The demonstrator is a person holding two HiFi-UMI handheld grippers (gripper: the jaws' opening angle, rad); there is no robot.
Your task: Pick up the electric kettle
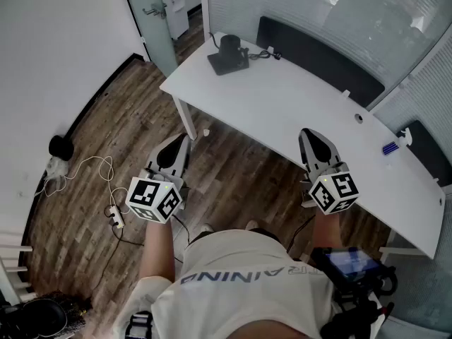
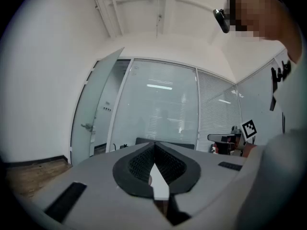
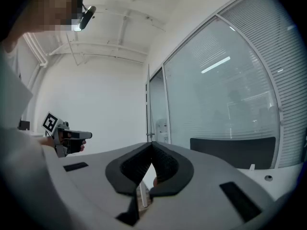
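The black cylindrical electric kettle [image 1: 230,48] stands upright on its flat black base [image 1: 219,65] at the far left end of the long white table [image 1: 304,108]. It is well apart from both grippers and ahead of them. The left gripper [image 1: 176,150] and the right gripper [image 1: 314,145] are held level and side by side. Each has its jaws together with nothing between them. The kettle's spout direction cannot be made out.

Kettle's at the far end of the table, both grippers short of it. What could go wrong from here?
The kettle sits on a base with a cord trailing across the table; lifting might snag it. The left gripper and right gripper are shut; arriving that way could knock the kettle over.
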